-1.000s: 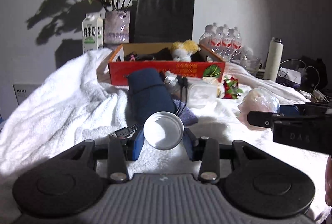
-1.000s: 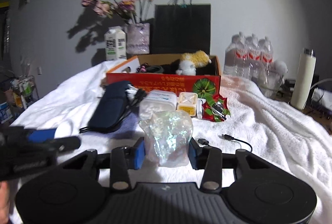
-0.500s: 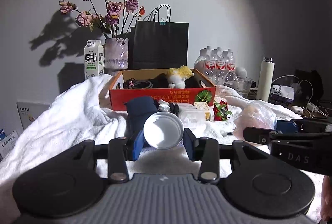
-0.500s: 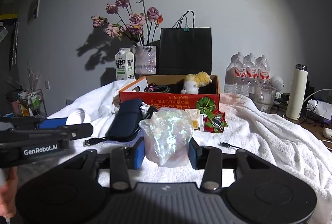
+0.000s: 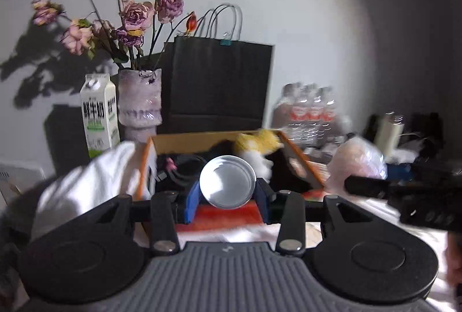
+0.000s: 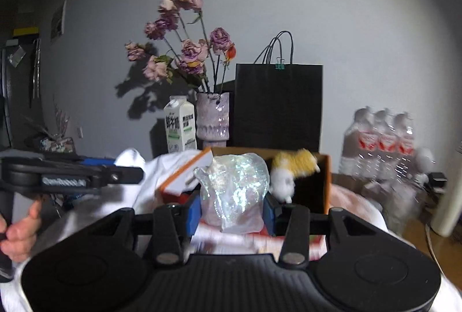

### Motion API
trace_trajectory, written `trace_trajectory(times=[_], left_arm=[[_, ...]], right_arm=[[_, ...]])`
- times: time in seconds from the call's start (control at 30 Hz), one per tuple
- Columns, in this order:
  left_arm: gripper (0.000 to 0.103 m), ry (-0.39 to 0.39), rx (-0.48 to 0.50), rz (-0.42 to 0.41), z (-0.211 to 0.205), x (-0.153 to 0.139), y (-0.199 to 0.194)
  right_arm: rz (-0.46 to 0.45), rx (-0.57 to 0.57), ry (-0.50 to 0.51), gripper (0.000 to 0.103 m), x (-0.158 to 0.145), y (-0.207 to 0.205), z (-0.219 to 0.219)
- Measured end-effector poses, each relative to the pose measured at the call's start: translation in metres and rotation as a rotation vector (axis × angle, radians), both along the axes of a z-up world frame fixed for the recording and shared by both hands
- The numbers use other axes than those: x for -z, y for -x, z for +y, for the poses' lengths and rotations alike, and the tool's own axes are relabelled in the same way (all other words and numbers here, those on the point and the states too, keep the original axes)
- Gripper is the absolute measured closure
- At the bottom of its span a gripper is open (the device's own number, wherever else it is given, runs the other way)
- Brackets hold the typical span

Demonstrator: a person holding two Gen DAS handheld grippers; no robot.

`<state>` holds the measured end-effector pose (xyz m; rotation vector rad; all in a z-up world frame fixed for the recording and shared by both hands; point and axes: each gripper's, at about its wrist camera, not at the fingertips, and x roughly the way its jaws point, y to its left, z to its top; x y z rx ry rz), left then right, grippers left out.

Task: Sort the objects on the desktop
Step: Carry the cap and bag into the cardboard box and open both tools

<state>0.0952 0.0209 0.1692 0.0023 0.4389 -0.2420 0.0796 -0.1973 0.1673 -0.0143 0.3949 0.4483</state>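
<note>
Cardboard box [image 5: 219, 138] on white towel [image 5: 86, 185], grey wall [image 5: 303, 8] behind.

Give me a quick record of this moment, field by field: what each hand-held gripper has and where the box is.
left hand-held gripper: shut on round white lid
right hand-held gripper: shut on iridescent plastic bag
orange cardboard box: just ahead of both, open-topped
in box: yellow-and-white plush toy, dark cables
behind box: black paper bag, milk carton
</note>
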Motion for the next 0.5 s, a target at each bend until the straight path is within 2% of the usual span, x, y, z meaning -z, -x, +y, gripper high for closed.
trace_trajectory(times=[0.1, 0.2, 0.27, 0.37, 0.5], left_arm=[[0.062, -0.070, -0.023, 0.055, -0.005, 0.006, -0.065], [0.062, -0.070, -0.038, 0.137, -0.004, 0.020, -0.133], [0.062, -0.052, -0.072, 0.190, -0.003, 0.032, -0.174], [0.062, 0.021, -0.126, 0.274, 0.006, 0.053, -0.226], [0.062, 0.064, -0.130, 0.372, 0.010, 0.080, -0.271]], right_arm=[[0.075, -0.010, -0.026, 0.061, -0.009, -0.067, 0.012], [0.166, -0.016, 0.010, 0.061, -0.007, -0.140, 0.032], [0.229, -0.012, 0.040, 0.061, 0.000, -0.186, 0.044], [0.312, 0.022, 0.100, 0.061, 0.021, -0.247, 0.059], [0.422, 0.071, 0.105, 0.061, 0.054, -0.302, 0.069]])
